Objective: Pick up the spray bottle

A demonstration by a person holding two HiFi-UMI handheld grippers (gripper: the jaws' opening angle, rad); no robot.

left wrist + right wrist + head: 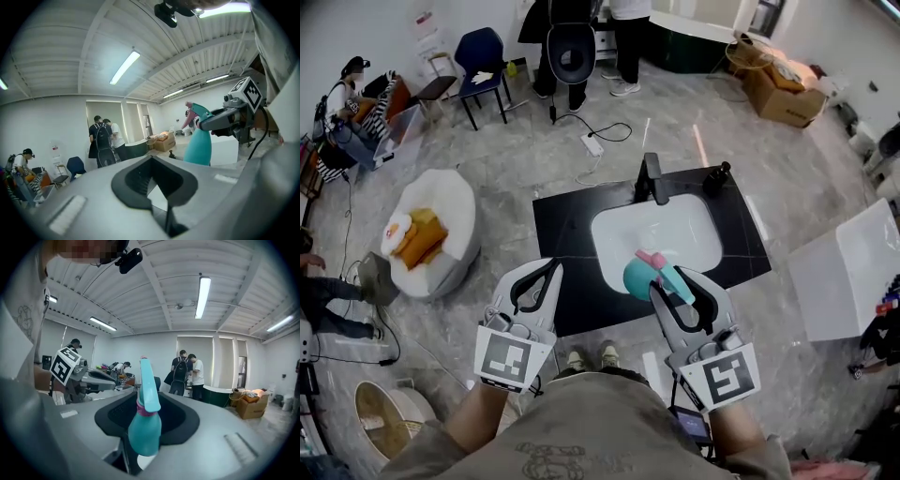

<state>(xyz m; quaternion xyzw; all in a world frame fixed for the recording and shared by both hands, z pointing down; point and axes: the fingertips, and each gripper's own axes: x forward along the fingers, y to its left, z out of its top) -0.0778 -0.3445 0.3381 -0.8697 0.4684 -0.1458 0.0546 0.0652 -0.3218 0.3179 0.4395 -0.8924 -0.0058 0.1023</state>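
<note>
One spray bottle (637,278) is gripped by the right hand-held gripper (677,285); left hand-held gripper (547,271) closed.

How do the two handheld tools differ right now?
The right tool is clamped on a teal spray bottle, while the left tool holds nothing, its jaws together. The right tool sits over the front edge of the white sink; the left tool is off to the side, by the front left corner of the black counter. Both are grey, hand-held, and carry a cube with black-and-white square markers.
</note>
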